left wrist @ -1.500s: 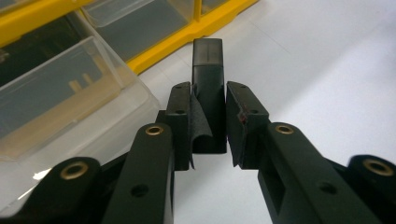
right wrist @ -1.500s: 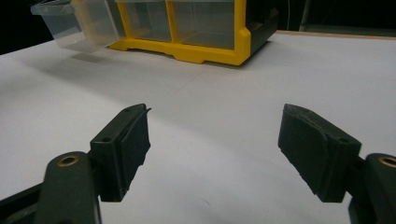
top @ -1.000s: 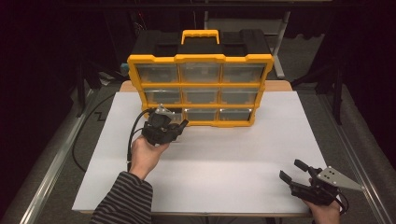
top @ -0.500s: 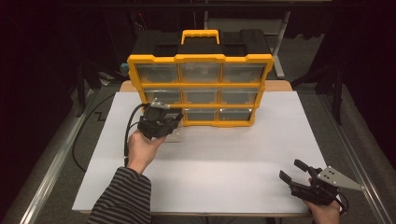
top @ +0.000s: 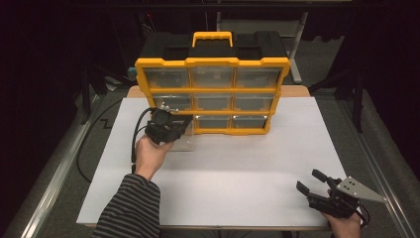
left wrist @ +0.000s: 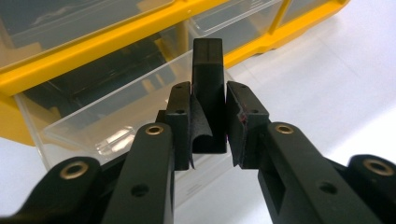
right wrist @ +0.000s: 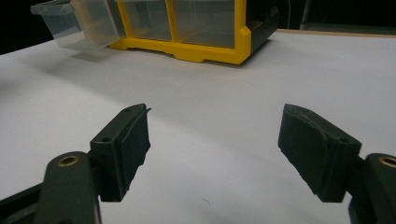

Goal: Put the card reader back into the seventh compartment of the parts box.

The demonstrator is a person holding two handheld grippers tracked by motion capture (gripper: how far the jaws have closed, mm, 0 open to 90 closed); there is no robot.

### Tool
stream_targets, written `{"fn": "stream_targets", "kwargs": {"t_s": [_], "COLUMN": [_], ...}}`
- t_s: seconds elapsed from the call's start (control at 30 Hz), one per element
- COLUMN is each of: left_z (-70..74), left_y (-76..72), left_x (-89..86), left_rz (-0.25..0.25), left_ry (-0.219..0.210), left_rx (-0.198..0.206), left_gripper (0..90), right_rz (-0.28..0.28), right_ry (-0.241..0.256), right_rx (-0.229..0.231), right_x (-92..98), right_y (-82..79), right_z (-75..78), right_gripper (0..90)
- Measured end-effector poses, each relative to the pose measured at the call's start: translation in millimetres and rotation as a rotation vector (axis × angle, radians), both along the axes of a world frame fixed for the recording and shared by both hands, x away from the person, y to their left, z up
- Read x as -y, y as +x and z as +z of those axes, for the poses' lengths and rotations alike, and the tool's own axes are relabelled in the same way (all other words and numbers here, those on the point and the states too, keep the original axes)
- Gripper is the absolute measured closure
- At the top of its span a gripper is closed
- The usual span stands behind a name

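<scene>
High view: left claw (top: 168,126) at the clear drawer (top: 184,140), pulled out of the yellow organizer's (top: 213,91) bottom-left slot.
Left gripper view: claw clamped on the drawer's black handle (left wrist: 208,88).
Right gripper view: right claw (right wrist: 215,154) spread wide, empty, above the white desk (right wrist: 210,93).

No legible text or labels

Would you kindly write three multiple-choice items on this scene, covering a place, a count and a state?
1. Which drawer of the organizer is pulled out?
A. bottom left
B. top right
C. middle centre

2. How many drawer columns are there?
A. two
B. three
C. five

3. How are the right tongs?
A. shut on a drawer
B. shut on nothing
C. open

1 A: the clear drawer juts out at the bottom left, under the left tongs, which grip a black block.
2 B: each row holds three drawers.
3 C: the jaws stand wide apart over the table.
</scene>
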State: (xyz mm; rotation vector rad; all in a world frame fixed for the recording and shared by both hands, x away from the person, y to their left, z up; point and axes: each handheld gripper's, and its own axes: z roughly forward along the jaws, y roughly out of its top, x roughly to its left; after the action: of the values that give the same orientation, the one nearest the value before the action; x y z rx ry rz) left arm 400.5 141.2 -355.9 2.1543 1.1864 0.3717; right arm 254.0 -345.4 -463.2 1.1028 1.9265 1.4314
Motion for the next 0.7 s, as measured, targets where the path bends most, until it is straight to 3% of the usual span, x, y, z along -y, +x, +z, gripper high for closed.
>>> {"fn": "stream_targets", "kwargs": {"t_s": [0.5,0.7], "left_z": [-7.3,-7.2], "left_y": [8.7,7.4], "left_x": [-2.5,-1.6], "left_rz": [0.018,0.027], "left_ry": [0.015,0.018], "left_rx": [-0.021,-0.009], "left_gripper": [71.5,56.5], "right_rz": [0.001,0.001], "right_ry": [0.000,0.000], "right_rx": [0.001,0.003], "right_x": [0.1,0.0], "right_y": [-0.1,-0.2], "right_z": [0.0,0.0], "right_gripper": [25.2,25.3]}}
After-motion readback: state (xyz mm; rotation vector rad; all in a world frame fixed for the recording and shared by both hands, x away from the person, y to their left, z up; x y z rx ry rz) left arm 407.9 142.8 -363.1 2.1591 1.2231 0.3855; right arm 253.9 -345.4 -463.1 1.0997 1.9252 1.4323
